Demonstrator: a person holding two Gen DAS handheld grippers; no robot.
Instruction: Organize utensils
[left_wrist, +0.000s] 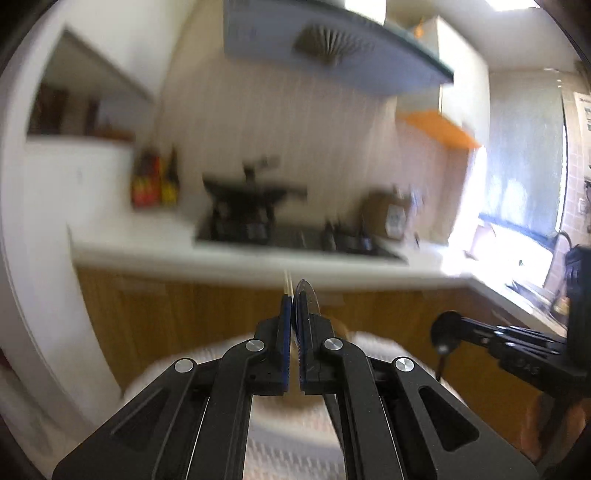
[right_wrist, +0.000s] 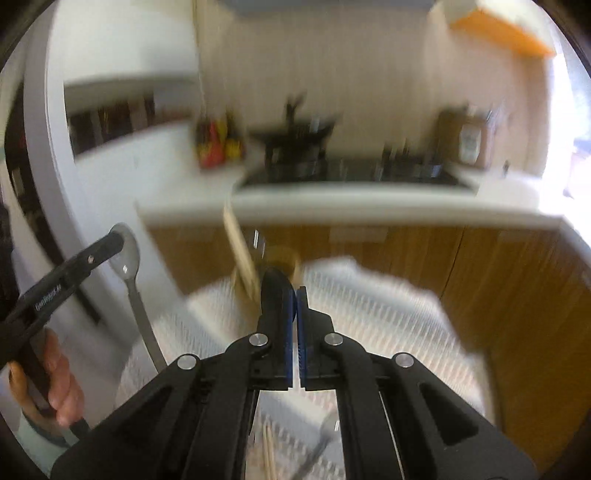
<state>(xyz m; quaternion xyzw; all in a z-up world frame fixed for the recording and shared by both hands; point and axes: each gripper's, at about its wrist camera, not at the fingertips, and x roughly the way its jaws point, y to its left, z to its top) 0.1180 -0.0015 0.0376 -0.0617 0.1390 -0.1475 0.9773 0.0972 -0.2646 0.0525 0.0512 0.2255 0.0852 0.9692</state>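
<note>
Both views are motion-blurred. My left gripper (left_wrist: 293, 314) is shut on a metal spoon (left_wrist: 308, 299), seen edge-on between the pads. In the right wrist view the same spoon (right_wrist: 127, 254) shows with its bowl up, clamped by the left gripper (right_wrist: 110, 242) at the left. My right gripper (right_wrist: 295, 295) is shut on a black utensil (right_wrist: 275, 284); the same black utensil (left_wrist: 445, 332) shows in the left wrist view with a round head. A wooden holder (right_wrist: 282, 260) with a wooden stick (right_wrist: 238, 247) stands ahead on a white patterned cloth (right_wrist: 369, 306).
Chopsticks (right_wrist: 269, 450) and another metal utensil (right_wrist: 325, 432) lie on the cloth near me. Behind is a kitchen counter (right_wrist: 351, 206) with a stove and black pan (right_wrist: 295, 144), sauce bottles (right_wrist: 218, 144) and a brown box (right_wrist: 469, 140). Wooden cabinet doors (right_wrist: 498, 266) sit below.
</note>
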